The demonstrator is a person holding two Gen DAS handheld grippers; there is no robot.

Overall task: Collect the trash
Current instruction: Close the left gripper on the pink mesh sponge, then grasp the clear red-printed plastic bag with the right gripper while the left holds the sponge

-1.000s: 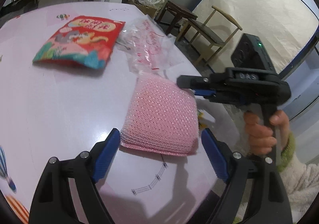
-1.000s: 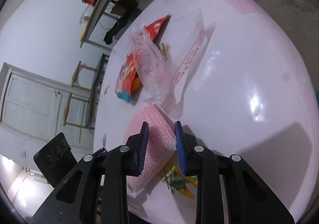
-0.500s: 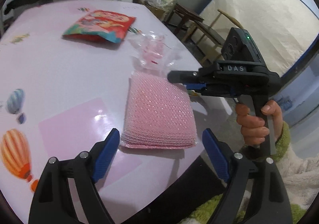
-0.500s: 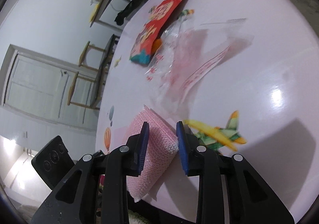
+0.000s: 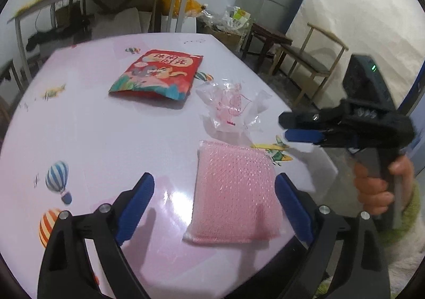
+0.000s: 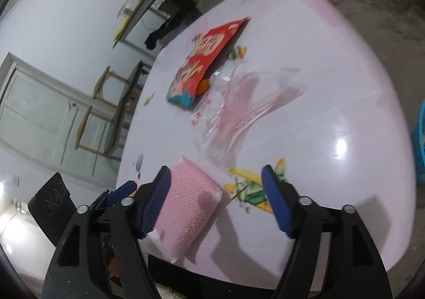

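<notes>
The left gripper (image 5: 213, 208) has 2 black skeletal arms with triangular cut-outs, blue ribbed pads (image 5: 135, 203) and silver screws (image 5: 104, 208); the right gripper (image 6: 216, 200) is built alike, with 2 screws per arm; its black body carries a green light (image 5: 374, 68); the bare hand (image 5: 377, 190) shows a fuzzy green cuff (image 5: 410, 215) on a cream sleeve.
</notes>
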